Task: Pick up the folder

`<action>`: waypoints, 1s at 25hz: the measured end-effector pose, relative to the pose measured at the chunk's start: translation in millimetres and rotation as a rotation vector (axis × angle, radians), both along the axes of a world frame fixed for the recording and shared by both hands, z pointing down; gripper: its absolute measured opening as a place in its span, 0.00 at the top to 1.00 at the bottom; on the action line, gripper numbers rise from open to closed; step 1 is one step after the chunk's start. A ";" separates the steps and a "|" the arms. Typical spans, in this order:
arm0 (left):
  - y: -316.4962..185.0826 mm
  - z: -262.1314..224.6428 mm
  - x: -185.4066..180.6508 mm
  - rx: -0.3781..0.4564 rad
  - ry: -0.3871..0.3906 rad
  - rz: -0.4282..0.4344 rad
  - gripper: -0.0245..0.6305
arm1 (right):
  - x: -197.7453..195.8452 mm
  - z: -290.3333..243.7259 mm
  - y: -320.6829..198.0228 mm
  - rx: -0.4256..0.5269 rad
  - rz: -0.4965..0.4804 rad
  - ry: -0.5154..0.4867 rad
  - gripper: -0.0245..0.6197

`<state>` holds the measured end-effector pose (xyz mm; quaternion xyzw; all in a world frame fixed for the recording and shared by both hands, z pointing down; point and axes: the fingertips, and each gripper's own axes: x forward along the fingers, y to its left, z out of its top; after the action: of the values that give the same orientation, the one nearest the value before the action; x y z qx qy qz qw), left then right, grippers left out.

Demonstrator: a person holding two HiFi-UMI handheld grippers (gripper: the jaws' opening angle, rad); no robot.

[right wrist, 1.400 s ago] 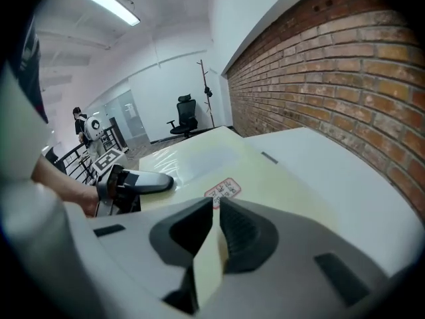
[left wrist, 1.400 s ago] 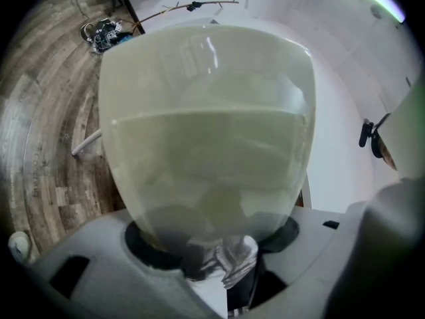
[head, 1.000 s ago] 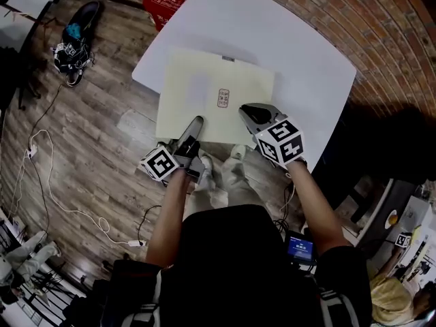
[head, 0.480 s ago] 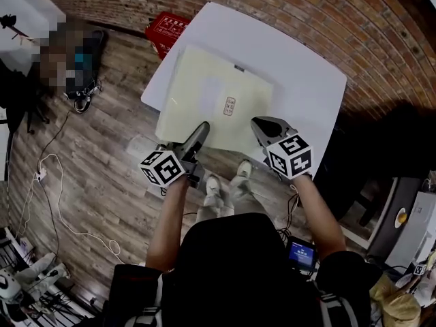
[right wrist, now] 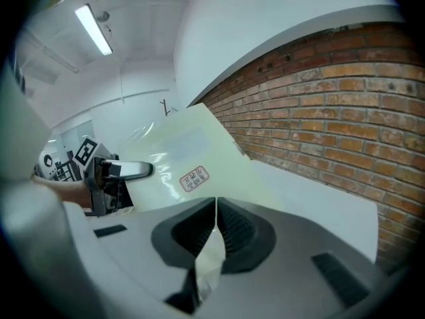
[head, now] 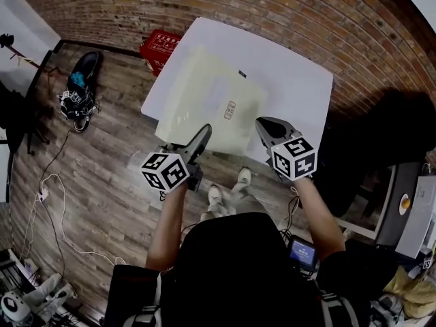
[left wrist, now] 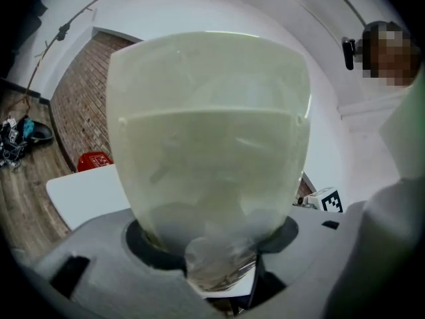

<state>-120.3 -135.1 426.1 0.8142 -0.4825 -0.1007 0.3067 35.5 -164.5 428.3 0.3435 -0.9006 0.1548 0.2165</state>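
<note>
folder (head: 204,101) over table (head: 293,80), crate (head: 158,48) beside table

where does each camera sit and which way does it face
Head view: on the person's head, facing steeply down at the folder and table; arms, left gripper, right gripper show.
Left gripper view: rides the left gripper, facing along its jaws; the gripped folder fills it.
Right gripper view: rides the right gripper, facing the brick wall; jaws pinch the folder.
Shared: the folder, in all three.

The right gripper (right wrist: 214,208) has its jaws pinched together on the pale folder (right wrist: 176,148), red label (right wrist: 194,177) up, the left gripper (right wrist: 123,171) gripping the far corner, brick wall (right wrist: 332,92) alongside.
</note>
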 end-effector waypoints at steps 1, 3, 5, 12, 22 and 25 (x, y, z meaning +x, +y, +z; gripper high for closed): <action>1.4 -3.6 2.0 0.010 -0.019 0.005 0.54 | 2.3 -3.1 3.2 0.007 0.008 -0.005 0.91; 4.3 -10.5 5.9 0.030 -0.047 0.018 0.54 | 7.2 -8.5 9.4 0.021 0.026 -0.014 0.91; 8.3 -17.6 9.3 0.049 -0.075 0.029 0.54 | 12.1 -14.3 14.8 0.037 0.047 -0.021 0.91; 24.7 -43.8 18.4 0.109 -0.122 0.081 0.54 | 24.8 -42.5 32.5 0.112 0.123 -0.050 0.91; 27.4 -75.4 41.5 0.187 -0.199 0.091 0.54 | 45.5 -72.4 40.3 0.171 0.152 -0.072 0.91; 29.6 -83.1 50.4 0.200 -0.214 0.077 0.54 | 56.3 -78.8 43.7 0.183 0.150 -0.086 0.91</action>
<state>-69.8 -105.6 343.0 0.8647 -0.4684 -0.0490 0.1745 91.8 -120.8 349.5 0.4210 -0.8913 0.1025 0.1332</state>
